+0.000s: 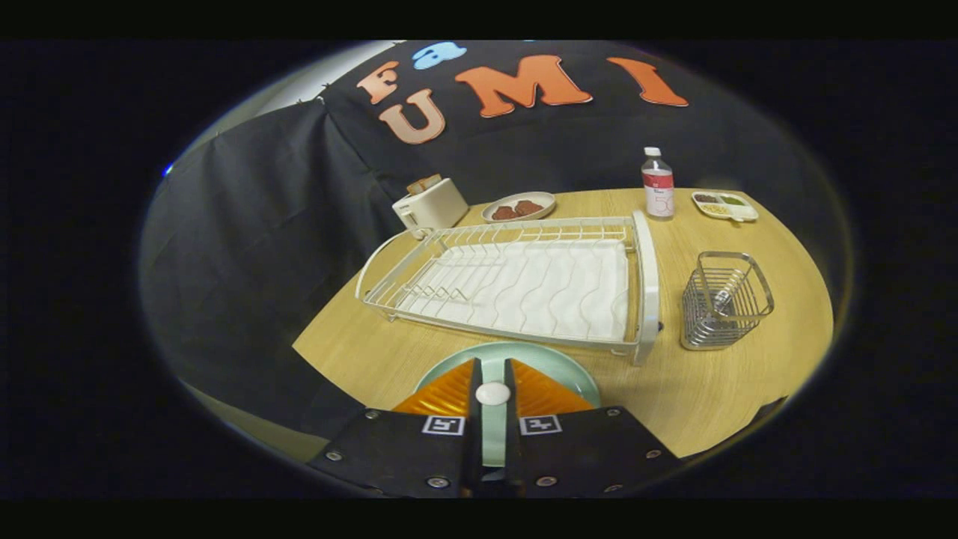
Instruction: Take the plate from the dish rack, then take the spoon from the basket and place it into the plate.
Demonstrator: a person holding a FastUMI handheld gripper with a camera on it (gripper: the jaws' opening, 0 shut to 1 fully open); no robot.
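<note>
1. Gripper view, setting: a round wooden bench (718, 389) stands in a booth walled with black cloth. At the far side of the bench stand a toaster (430, 203), an oval dish of brown food (519, 206), a capped bottle (658, 183) and a small divided tray (724, 206).

2. Gripper view, dish rack: the white wire dish rack (516, 284) sits mid-bench over a white drain mat. No plate stands in its slots. Judgement: the first step, removal of the plate from the rack, is done.

3. Gripper view, plate: the pale green plate (557, 367) is at the near edge of the bench, just in front of the rack. Whether it rests flat on the bench or is slightly raised cannot be determined.

4. Gripper view, gripper: the gripper (492, 389) is nearly closed, with a narrow gap between the fingers. The plate's near rim runs through that gap, and the fingers appear to pinch it. A small white knob sits between the fingertips.

5. Gripper view, basket: the wire basket (724, 299) stands right of the rack. The spoon (722, 298) stands inside it, untouched.

6. Remaining work, as a judgement: release the plate on the bench, move right to the basket, grip the spoon, lift it clear, and place it into the plate.
</note>
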